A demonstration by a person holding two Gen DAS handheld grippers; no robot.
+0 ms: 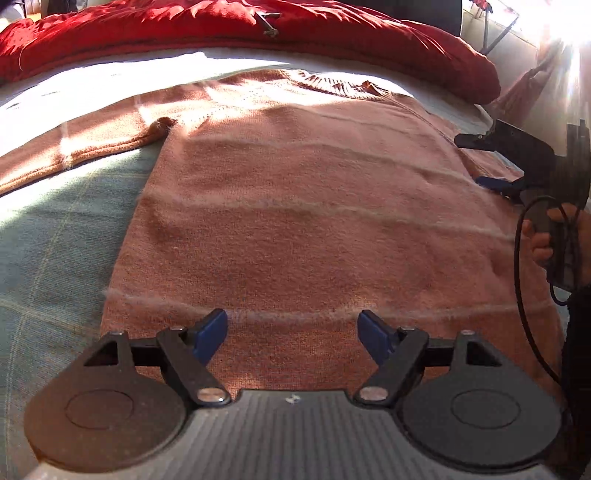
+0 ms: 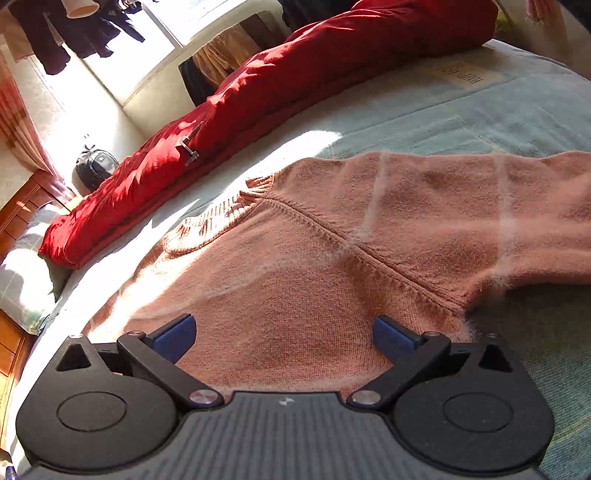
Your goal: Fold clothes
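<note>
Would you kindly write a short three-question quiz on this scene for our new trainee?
1. True or false: the sweater lies spread flat on the bed.
2. What does the left gripper hold? A) a sleeve B) nothing C) the red quilt
3. Fill in: the right gripper hovers near the sweater's ____ seam.

Key: 1 true; 2 B, jaws open above the hem; 3 shoulder, where the sleeve joins the body.
</note>
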